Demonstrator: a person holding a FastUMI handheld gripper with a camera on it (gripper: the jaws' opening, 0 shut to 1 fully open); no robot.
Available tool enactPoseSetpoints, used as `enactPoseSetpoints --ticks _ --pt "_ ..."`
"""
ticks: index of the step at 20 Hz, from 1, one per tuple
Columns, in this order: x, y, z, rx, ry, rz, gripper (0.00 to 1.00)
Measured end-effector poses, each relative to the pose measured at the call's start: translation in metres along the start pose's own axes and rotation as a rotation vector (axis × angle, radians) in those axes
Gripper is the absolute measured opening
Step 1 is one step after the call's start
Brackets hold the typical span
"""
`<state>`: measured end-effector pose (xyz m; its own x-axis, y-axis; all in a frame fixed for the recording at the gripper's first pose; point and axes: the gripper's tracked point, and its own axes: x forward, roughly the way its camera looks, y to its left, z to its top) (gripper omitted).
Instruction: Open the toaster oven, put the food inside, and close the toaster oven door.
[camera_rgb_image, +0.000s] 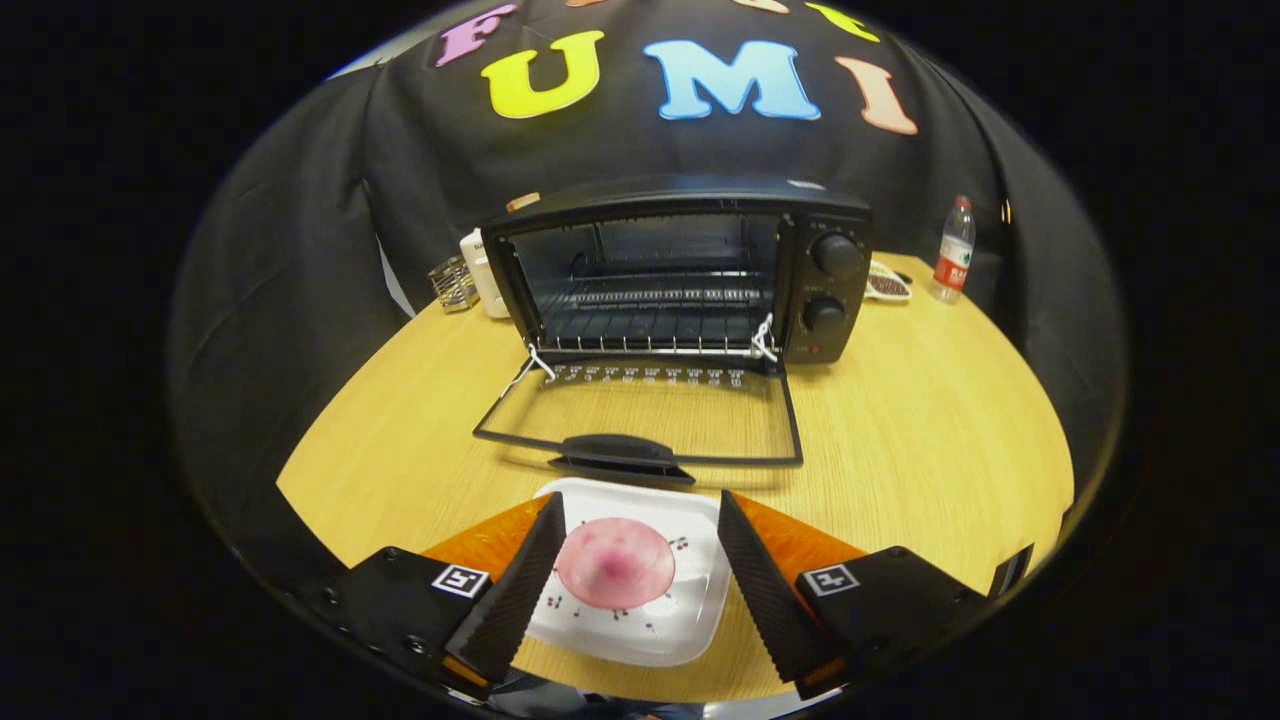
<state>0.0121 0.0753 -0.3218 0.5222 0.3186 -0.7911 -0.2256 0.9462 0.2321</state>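
Note:
A black toaster oven (680, 270) stands at the back of the wooden table, its glass door (640, 410) folded down flat toward me with the handle (615, 450) at its near edge. The wire rack inside is bare. A round pink piece of food (614, 563) lies on a white square plate (680, 620) just in front of the door handle. My gripper (640, 540) is open, one finger on each side of the plate, and the food sits between them untouched.
Left of the oven stand a small wire holder (453, 284) and a white container (482, 272). To its right are a small dish (887, 285) and a plastic bottle (953, 250). Bare tabletop (950, 420) spreads on the right of the oven door.

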Motion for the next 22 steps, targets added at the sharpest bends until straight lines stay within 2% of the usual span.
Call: enactPoseSetpoints --ticks 6,9,12,16,18,21,22 --pt "-0.009 -0.011 -0.018 0.240 0.178 0.116 0.98" --pt "-0.006 -0.019 -0.032 0.261 0.290 0.140 0.96" --pt "-0.003 -0.017 -0.046 0.307 0.429 0.203 0.96" --pt "0.005 -0.027 -0.056 0.328 0.525 0.193 0.92" --pt "0.007 -0.024 -0.062 0.329 0.570 0.211 0.86" --pt "0.013 -0.022 -0.062 0.354 0.600 0.229 0.61" --pt "0.014 -0.022 -0.061 0.363 0.607 0.232 0.60"
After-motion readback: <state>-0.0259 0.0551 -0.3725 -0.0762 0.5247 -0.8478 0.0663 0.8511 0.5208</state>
